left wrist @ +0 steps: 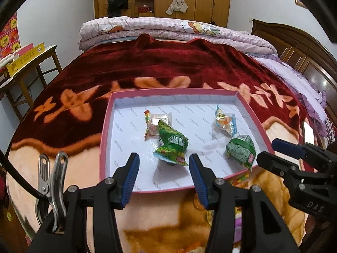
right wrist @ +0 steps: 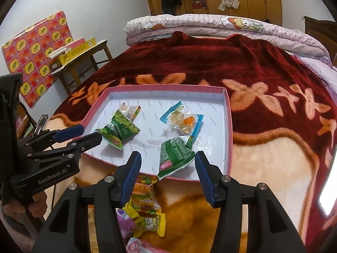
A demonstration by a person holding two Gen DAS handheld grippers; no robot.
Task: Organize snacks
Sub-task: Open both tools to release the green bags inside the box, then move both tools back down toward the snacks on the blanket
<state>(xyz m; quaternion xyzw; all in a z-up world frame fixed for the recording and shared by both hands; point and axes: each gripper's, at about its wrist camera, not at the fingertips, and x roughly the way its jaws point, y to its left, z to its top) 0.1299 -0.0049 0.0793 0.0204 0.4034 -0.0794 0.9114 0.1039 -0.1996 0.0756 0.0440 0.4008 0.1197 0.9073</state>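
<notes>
A shallow pink-rimmed box [left wrist: 105,124] [right wrist: 228,113] with a white floor lies on the bed and holds several snack packets. A green packet [left wrist: 173,145] [right wrist: 121,129] lies near the front left, a clear one [left wrist: 157,124] behind it. Another green packet [left wrist: 241,148] [right wrist: 175,155] lies at the front right, with a blue-edged jelly packet [left wrist: 225,120] [right wrist: 185,120] behind. My left gripper [left wrist: 164,179] [right wrist: 84,136] is open and empty, just short of the first green packet. My right gripper [right wrist: 168,177] [left wrist: 273,149] is open and empty, near the second one.
A pile of loose yellow and pink snack packets [right wrist: 145,206] lies on the blanket in front of the box. The red and peach blanket [left wrist: 168,63] covers the bed, with folded quilts [left wrist: 168,27] at the far end. A wooden side table [left wrist: 27,63] stands at left.
</notes>
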